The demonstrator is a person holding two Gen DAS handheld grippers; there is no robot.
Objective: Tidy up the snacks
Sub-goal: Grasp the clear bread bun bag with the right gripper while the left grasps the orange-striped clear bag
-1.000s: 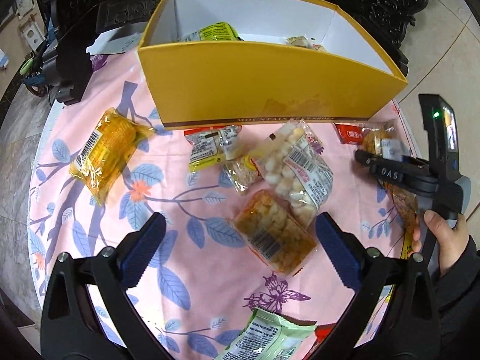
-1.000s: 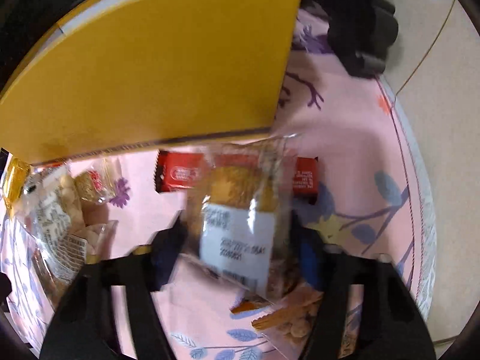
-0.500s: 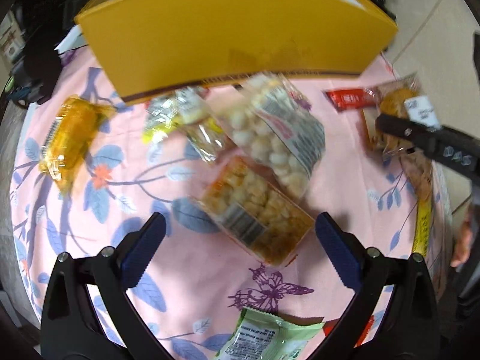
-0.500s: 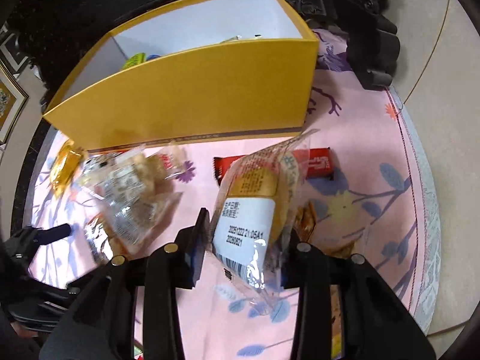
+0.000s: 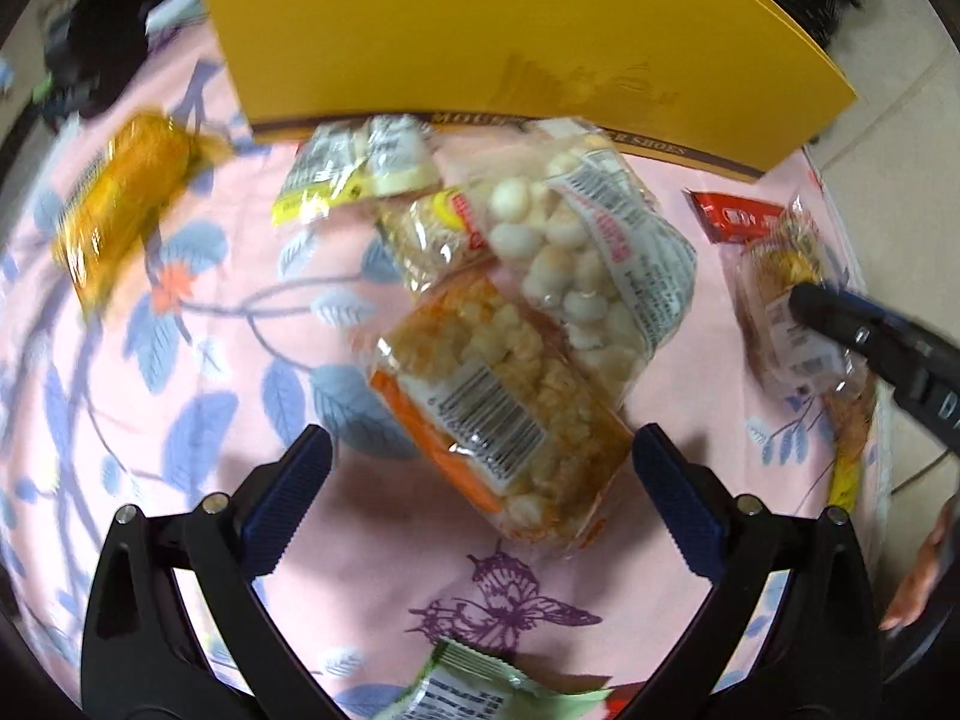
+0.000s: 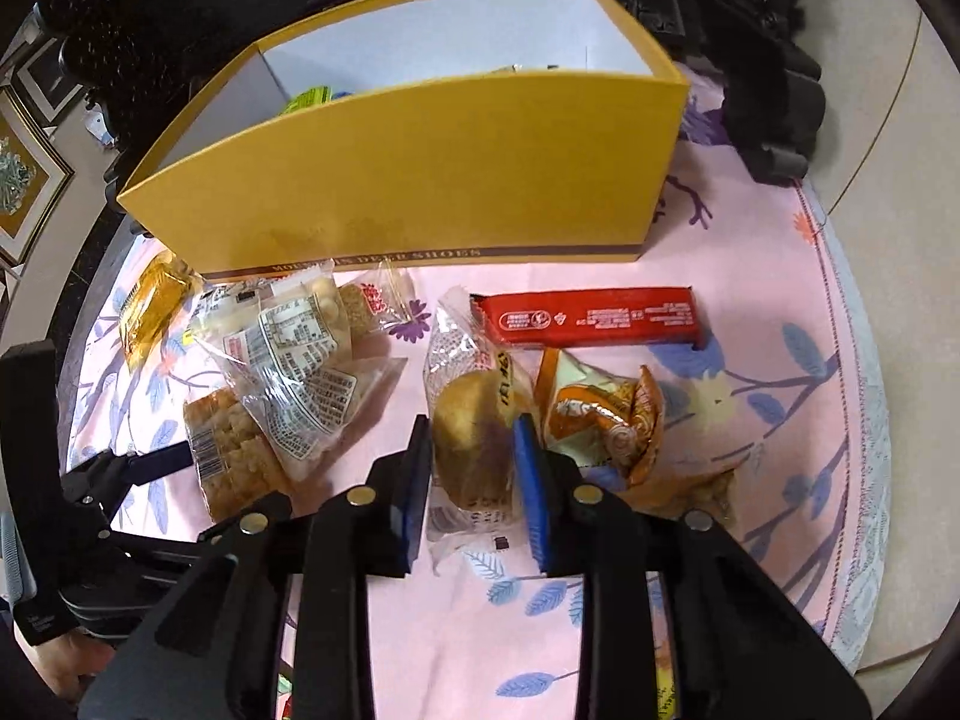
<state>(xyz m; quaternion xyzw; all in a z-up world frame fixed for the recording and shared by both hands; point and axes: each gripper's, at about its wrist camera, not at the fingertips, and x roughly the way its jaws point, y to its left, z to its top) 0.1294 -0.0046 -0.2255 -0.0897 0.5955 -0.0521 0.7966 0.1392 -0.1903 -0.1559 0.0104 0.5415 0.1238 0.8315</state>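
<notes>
Right gripper point(image 6: 474, 480) has just been closing and pinches the bun pack point(image 6: 471, 450), seemingly off the cloth point(image 6: 780, 420), so next is the box point(image 6: 420, 180); left gripper point(image 5: 480, 510) gapes over the cracker pack point(image 5: 498, 402).

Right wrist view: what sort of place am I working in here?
Probably a home room: a round table under a pink floral tablecloth, dark carved wooden furniture behind the yellow shoe box, and a framed picture at the left edge.
</notes>
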